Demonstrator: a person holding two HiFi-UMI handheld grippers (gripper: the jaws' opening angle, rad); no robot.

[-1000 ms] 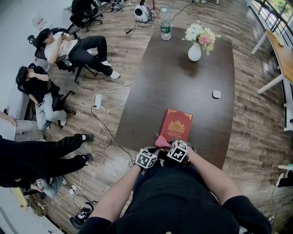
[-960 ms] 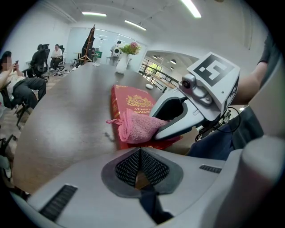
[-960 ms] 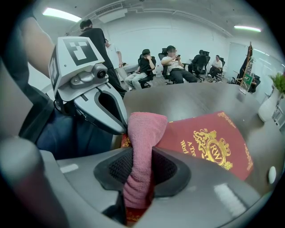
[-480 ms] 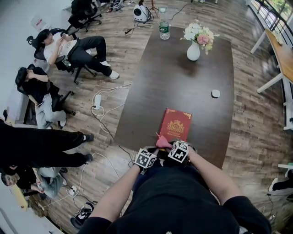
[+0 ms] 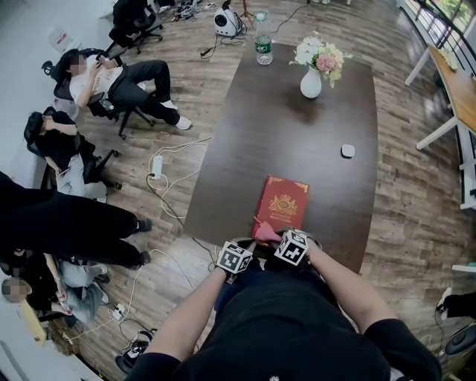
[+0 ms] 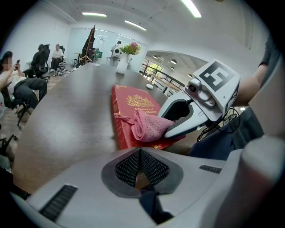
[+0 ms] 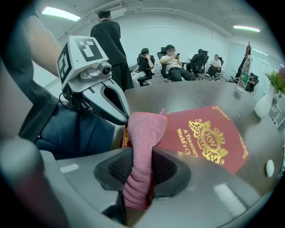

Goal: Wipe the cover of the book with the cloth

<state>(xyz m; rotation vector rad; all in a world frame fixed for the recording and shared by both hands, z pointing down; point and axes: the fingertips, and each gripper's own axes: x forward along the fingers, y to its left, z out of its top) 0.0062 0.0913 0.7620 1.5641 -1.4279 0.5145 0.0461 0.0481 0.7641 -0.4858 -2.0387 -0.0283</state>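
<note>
Right gripper [image 7: 138, 171] is clamped on the pink terry cloth [image 7: 144, 131], which touches the near corner of the red gold-crested hardcover book [image 7: 207, 140]; the book lies on the dark wooden table [image 5: 297, 141] just ahead, long axis running away, so I'd guess a forward push; left gripper [image 6: 140, 167] is closed on nothing, just beside.

A long dark brown wooden table [image 5: 297, 141] stands on a wood-plank floor [image 5: 416, 216], with a pale wooden desk [image 5: 461, 89] to one side. Black office chairs [image 5: 141, 22] line a pale wall [image 5: 30, 45], under bright strip ceiling lights [image 7: 60, 12]
</note>
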